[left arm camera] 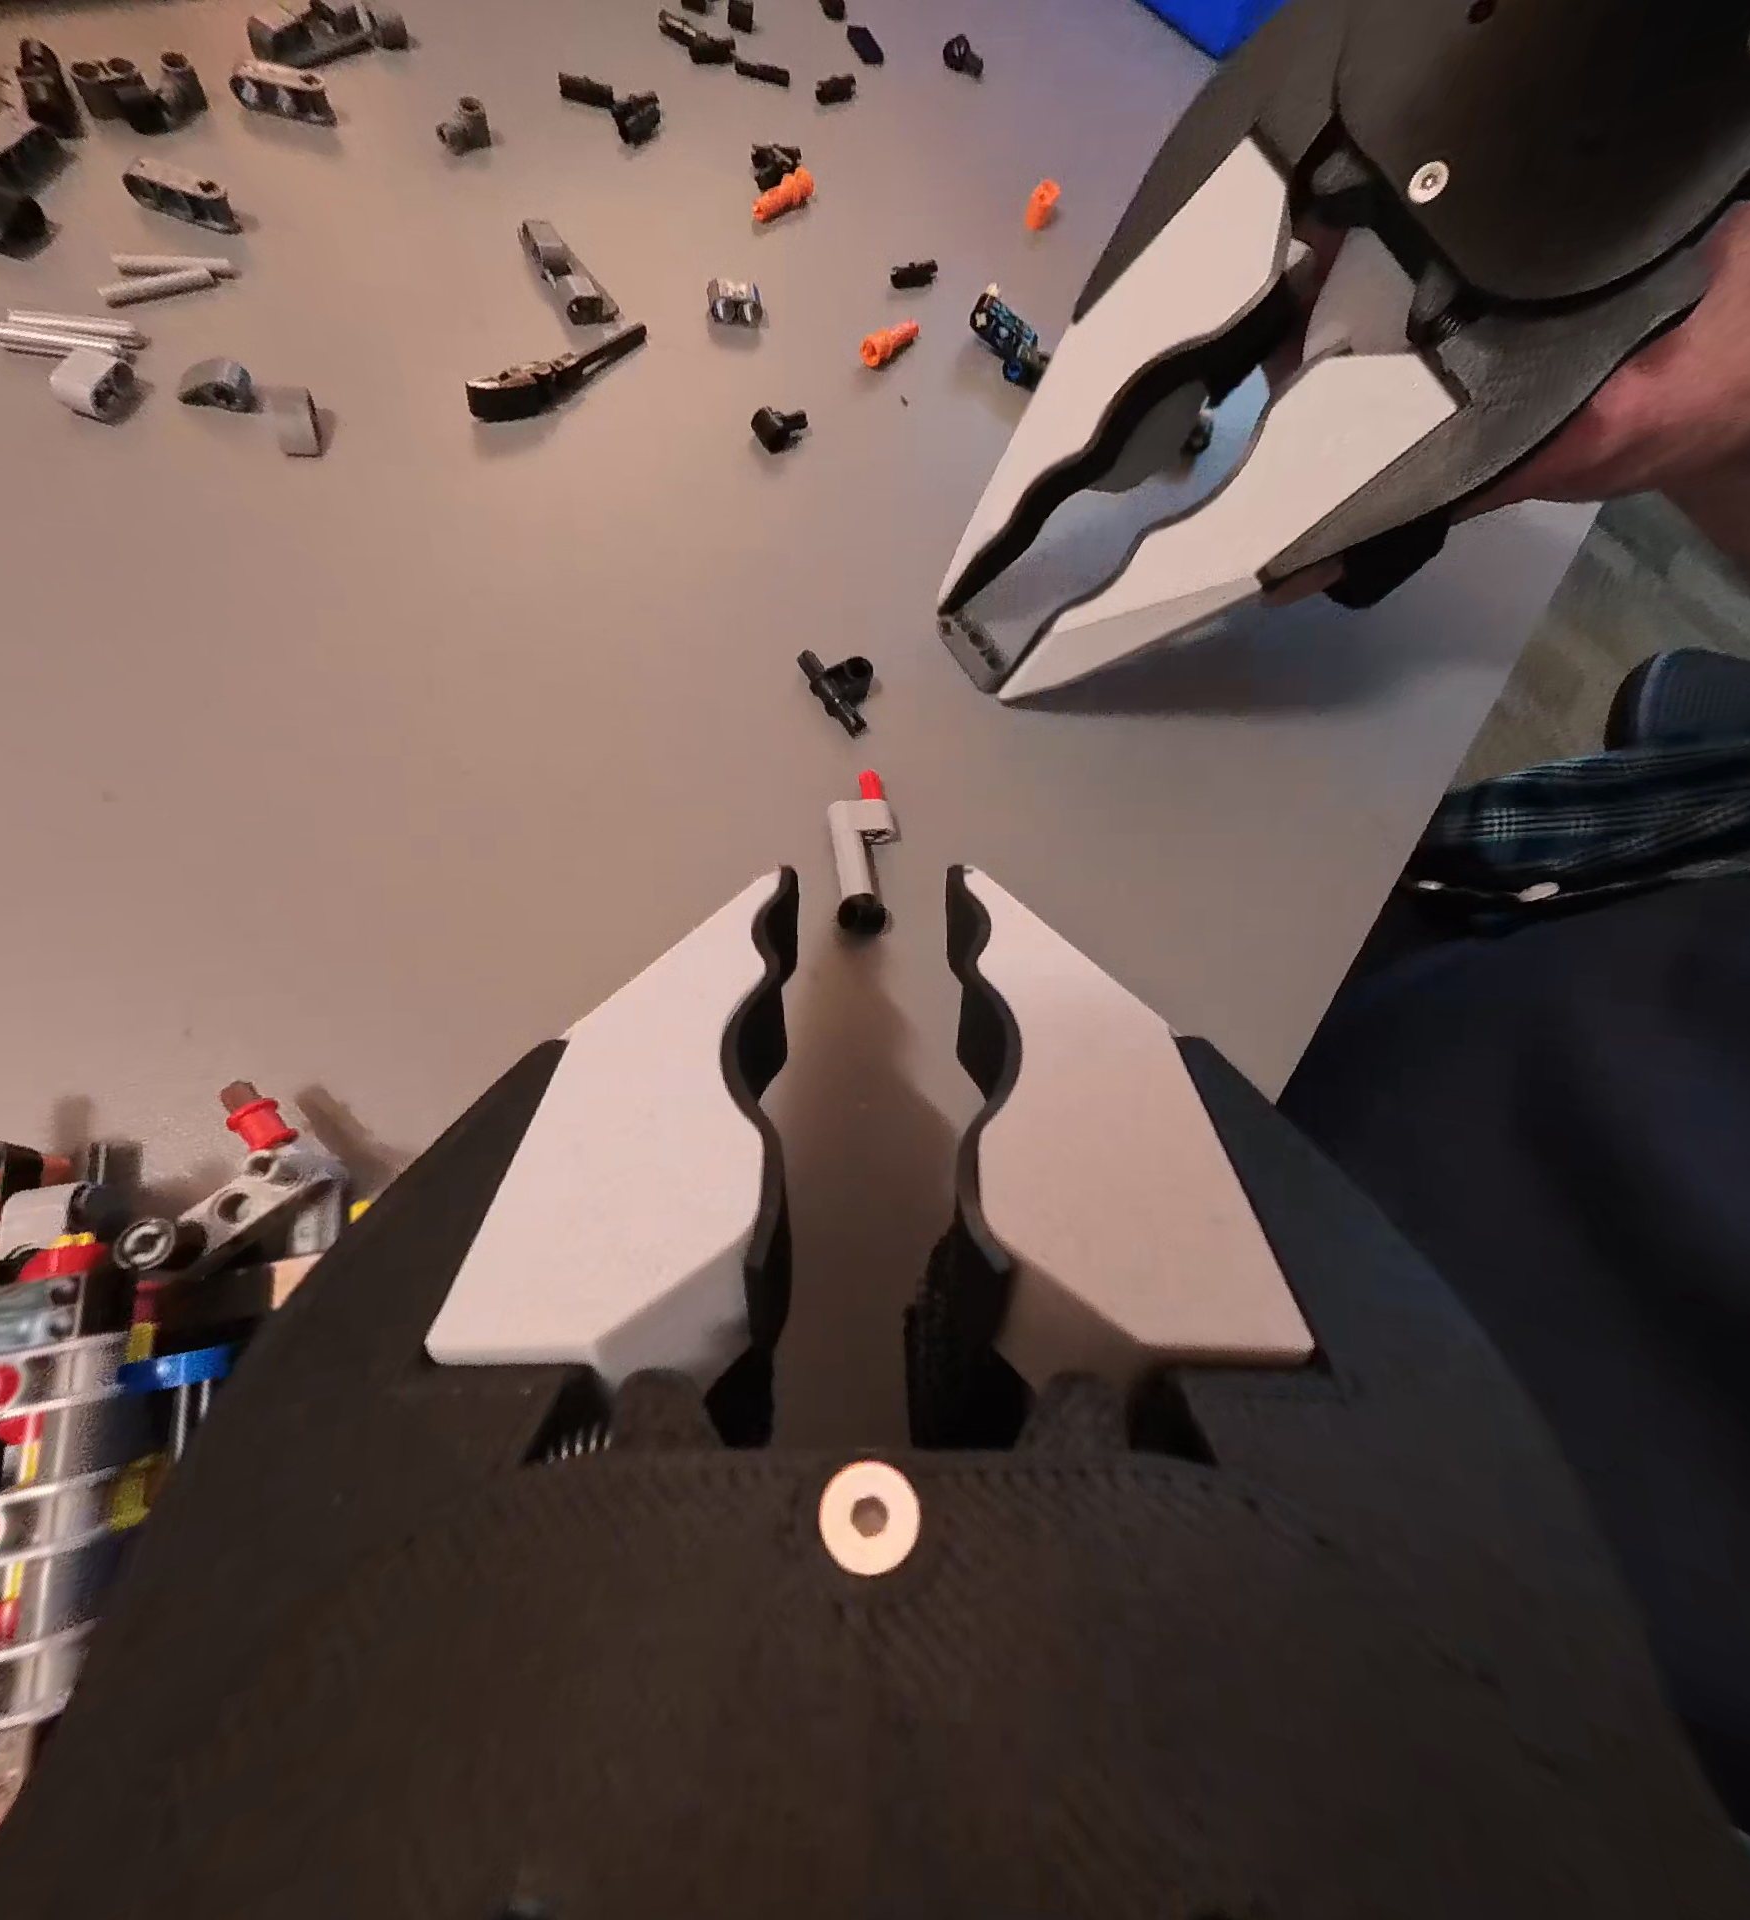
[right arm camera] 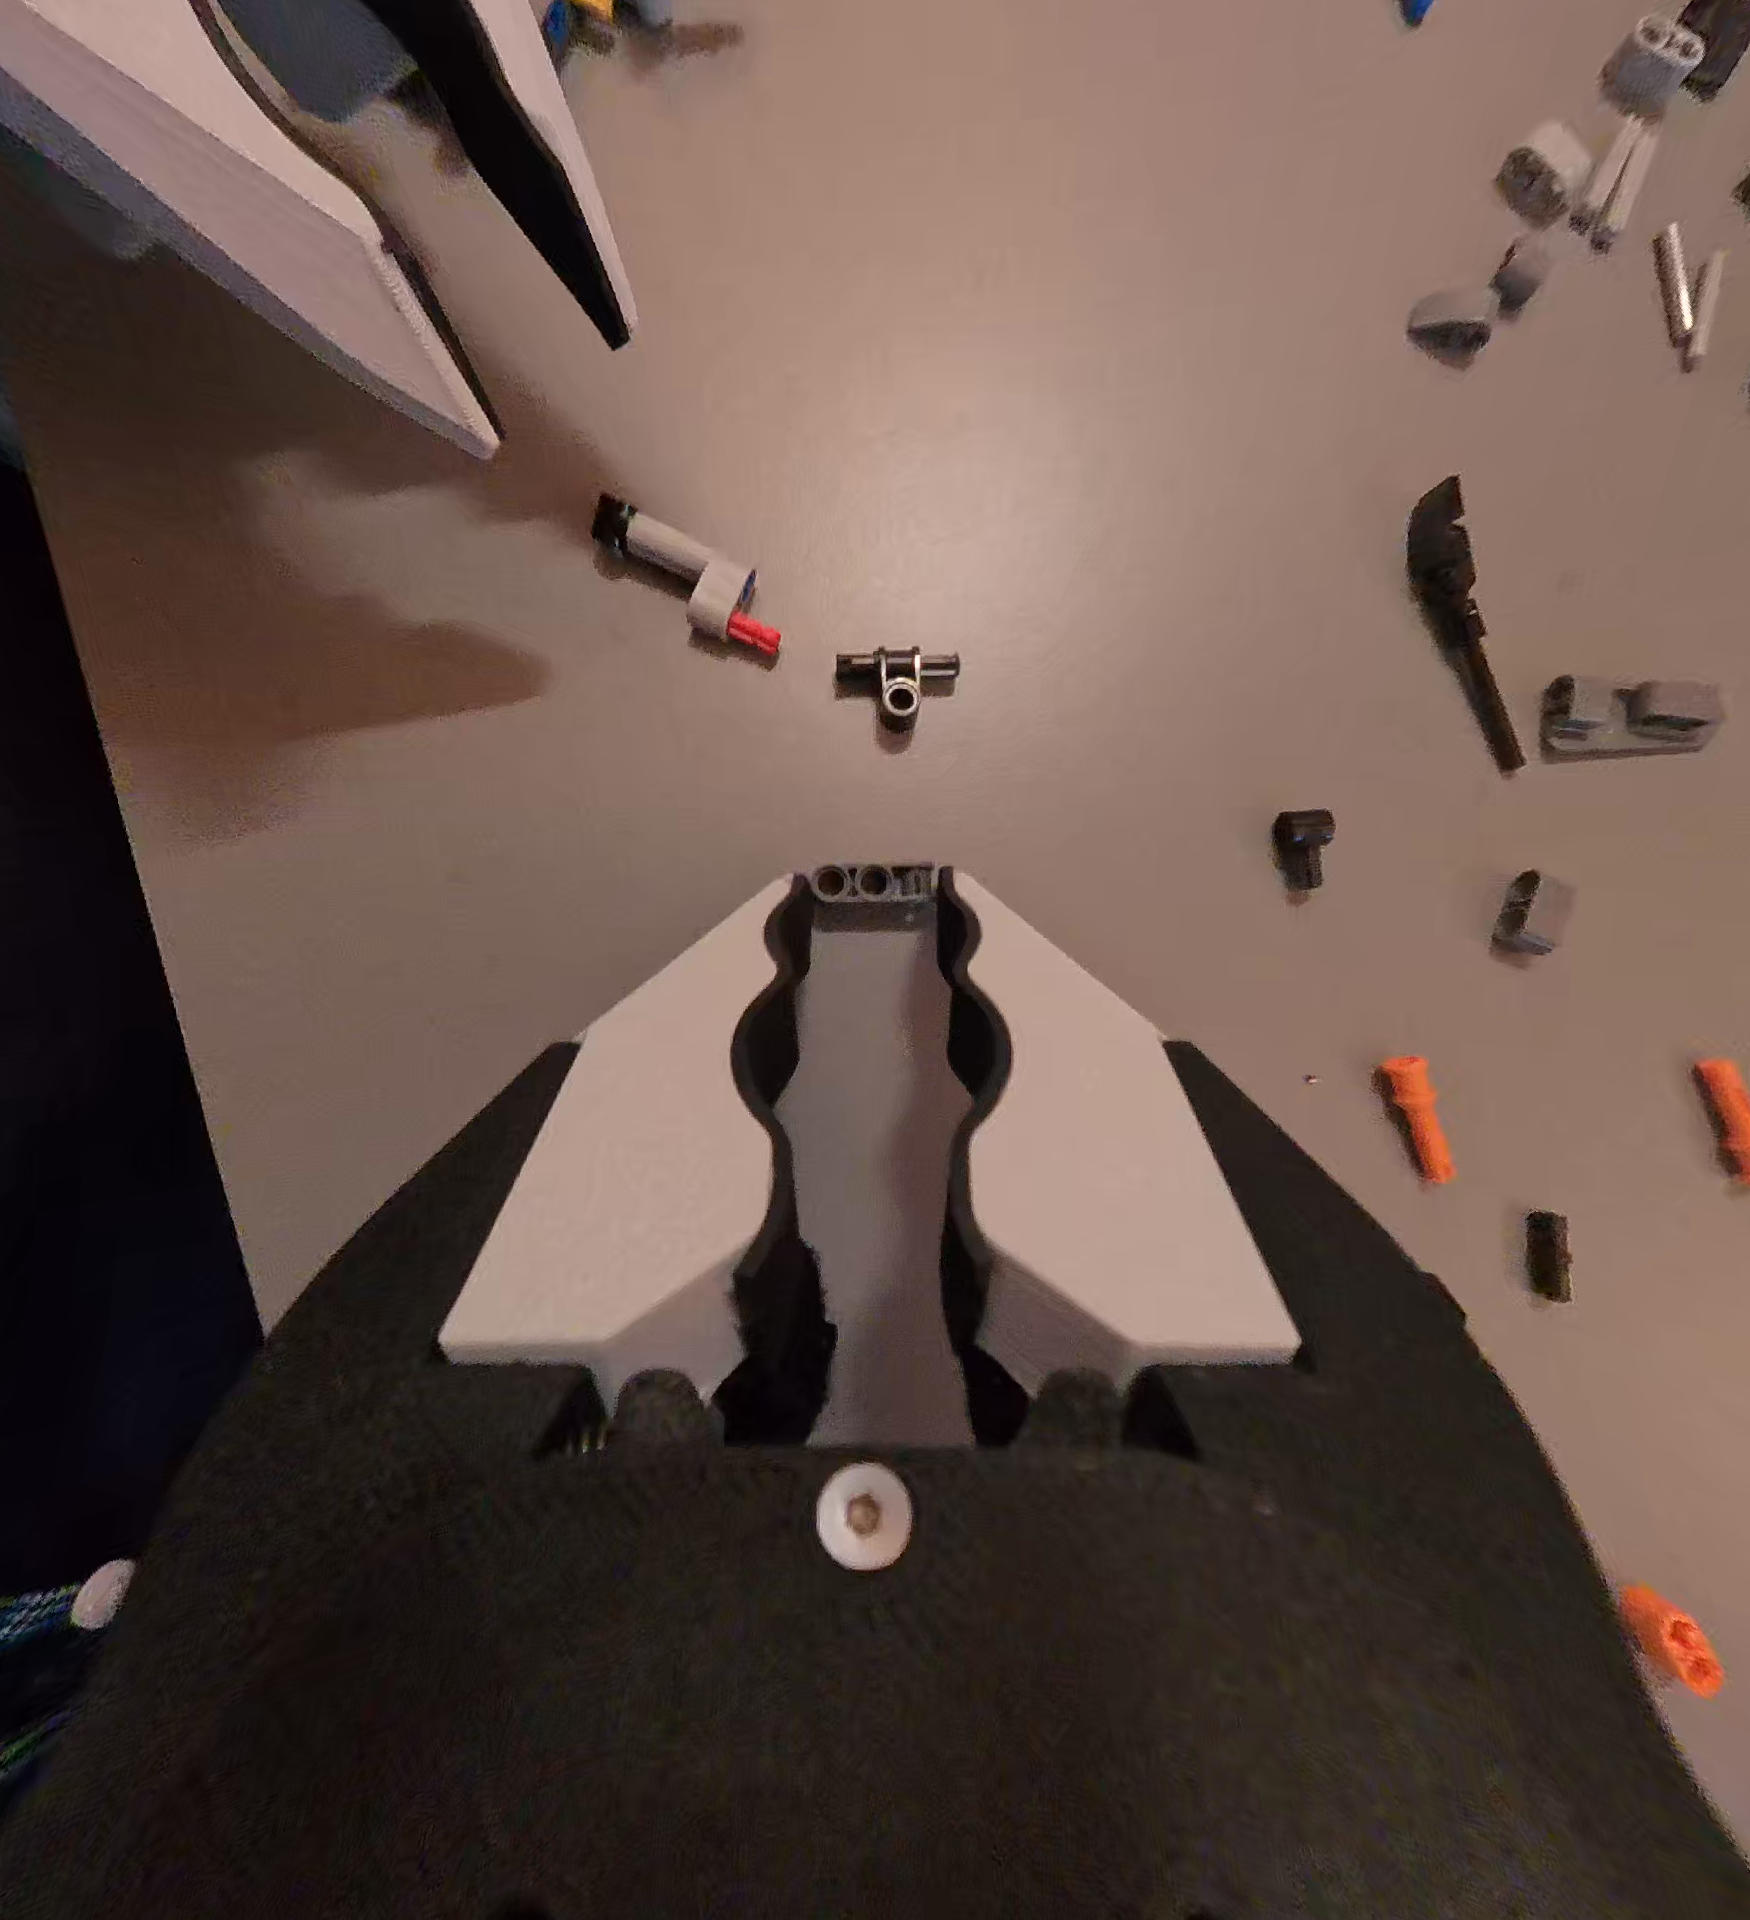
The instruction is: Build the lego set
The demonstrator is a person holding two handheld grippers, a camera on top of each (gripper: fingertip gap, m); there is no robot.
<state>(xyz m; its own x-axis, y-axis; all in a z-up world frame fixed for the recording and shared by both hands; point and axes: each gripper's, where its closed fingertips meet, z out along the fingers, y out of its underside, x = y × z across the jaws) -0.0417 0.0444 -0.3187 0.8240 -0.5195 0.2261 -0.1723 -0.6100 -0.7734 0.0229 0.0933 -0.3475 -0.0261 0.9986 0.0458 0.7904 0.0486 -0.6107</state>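
Grey table point(left arm camera: 331, 727) holds many loose lego bits, so a lot is left to build. A part-built model point(left arm camera: 9, 1434) with red pins sits at the left edge. The left gripper point(left arm camera: 871, 883) has its fingers apart and holds nothing; a small grey piece with a red pin point(left arm camera: 860, 847) lies just in front of it. The right gripper point(right arm camera: 876, 883) pinches a grey beam with holes point(right arm camera: 873, 885). A black cross piece point(right arm camera: 897, 673) lies near it. Little of the room shows: only some floor past the table edge.
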